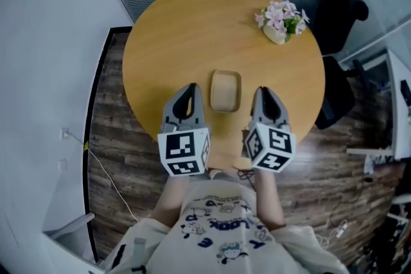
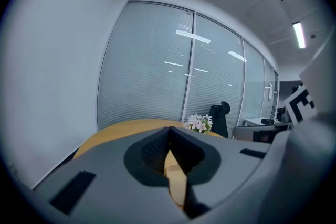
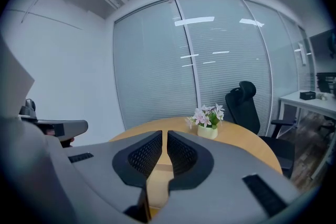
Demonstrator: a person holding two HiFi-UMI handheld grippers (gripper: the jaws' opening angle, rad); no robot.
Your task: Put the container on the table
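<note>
A shallow tan rectangular container [image 1: 225, 90] lies flat on the round wooden table [image 1: 160, 42], near its front edge. My left gripper [image 1: 191, 88] hovers just left of the container and my right gripper [image 1: 262, 92] just right of it, neither touching it. In the left gripper view the left gripper [image 2: 169, 131] has its jaws meeting at the tip with nothing held. In the right gripper view the right gripper [image 3: 165, 134] shows only a hairline slit between its jaws, also with nothing held.
A small pot of pink flowers [image 1: 280, 22] stands at the table's far right edge. A black office chair [image 1: 337, 22] sits beyond it, and a white desk [image 1: 392, 106] is at the right. Glass walls with blinds [image 3: 210, 60] close off the back.
</note>
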